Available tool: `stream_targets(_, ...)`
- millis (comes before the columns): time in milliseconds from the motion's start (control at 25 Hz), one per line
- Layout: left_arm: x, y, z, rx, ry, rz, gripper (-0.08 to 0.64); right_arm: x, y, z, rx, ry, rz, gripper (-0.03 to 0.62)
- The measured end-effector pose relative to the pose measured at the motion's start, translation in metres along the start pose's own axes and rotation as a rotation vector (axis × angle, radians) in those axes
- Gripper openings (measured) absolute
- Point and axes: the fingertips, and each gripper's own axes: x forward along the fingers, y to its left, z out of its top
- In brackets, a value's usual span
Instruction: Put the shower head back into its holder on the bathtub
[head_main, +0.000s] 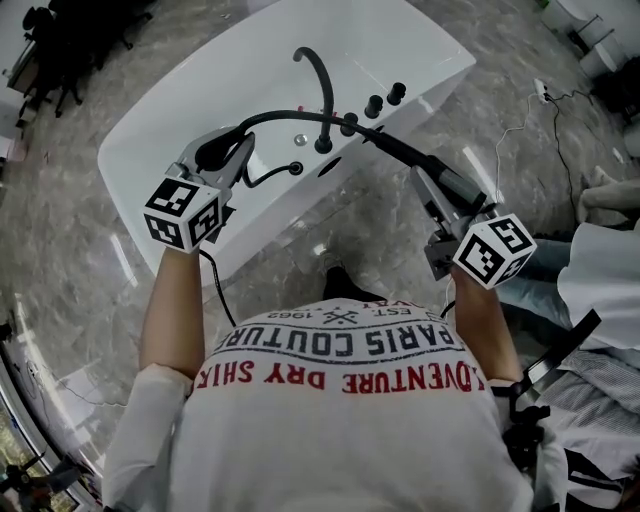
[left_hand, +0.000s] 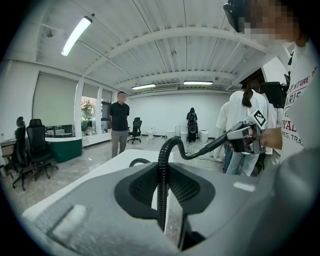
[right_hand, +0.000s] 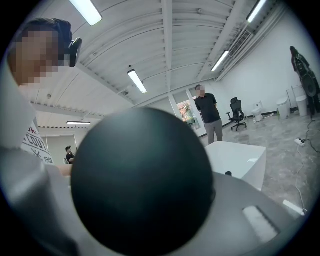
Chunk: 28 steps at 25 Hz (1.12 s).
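Room: a large open hall with a grey marbled floor (head_main: 170, 40); office chairs and bystanders stand well apart from the work
Bathtub: one white freestanding bathtub (head_main: 180, 110), in front of the person
Deck fittings: one curved black spout (head_main: 322, 72) and a row of black round fittings (head_main: 375, 105) on the tub's near edge; we count four, though the hose crosses the row, and we cannot tell which is the holder
Shower head: one black shower head (head_main: 405, 152), held in the air beside the tub's near wall, in no holder
Hose: one black ribbed hose (head_main: 290, 117), arching from the left gripper over the deck fittings to the shower head
Left gripper: one left gripper (head_main: 232, 152), jaws closed on the hose, which runs up between them
Right gripper: one right gripper (head_main: 432, 190), jaws clamped wide on the shower head, whose round black end fills that gripper's own view
Bystanders: at least three in the left gripper view, all away from the tub
Done: we judge that head and hose are both in hand, near the deck
Left: we judge that bringing the head to the holder, seating it there and letting go with both grippers remain
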Motion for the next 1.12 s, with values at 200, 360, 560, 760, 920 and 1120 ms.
stream_targets(200,0.025,0.0,0.009,0.022,-0.007,-0.016,0.063,-0.003,-0.017,-0.001,0.017,-0.011,-0.023,0.137)
stream_targets(360,0.059,0.0,0.016,0.024,-0.009,-0.042,0.063,0.0,-0.044,0.0,0.033,-0.011,-0.047,0.137)
stream_targets(560,0.081,-0.001,0.018,0.026,-0.01,-0.057,0.063,-0.001,-0.06,0.002,0.032,-0.01,-0.066,0.137)
stream_targets(760,0.093,-0.001,0.004,-0.004,0.0,-0.061,0.063,-0.001,-0.07,-0.003,0.034,-0.007,-0.078,0.137)
stream_targets(920,0.097,-0.001,-0.001,-0.034,-0.005,-0.056,0.063,0.001,-0.073,-0.003,0.03,-0.005,-0.073,0.138)
stream_targets(1120,0.095,-0.001,0.011,-0.024,-0.022,-0.042,0.063,0.006,-0.073,0.008,0.029,-0.015,-0.06,0.138)
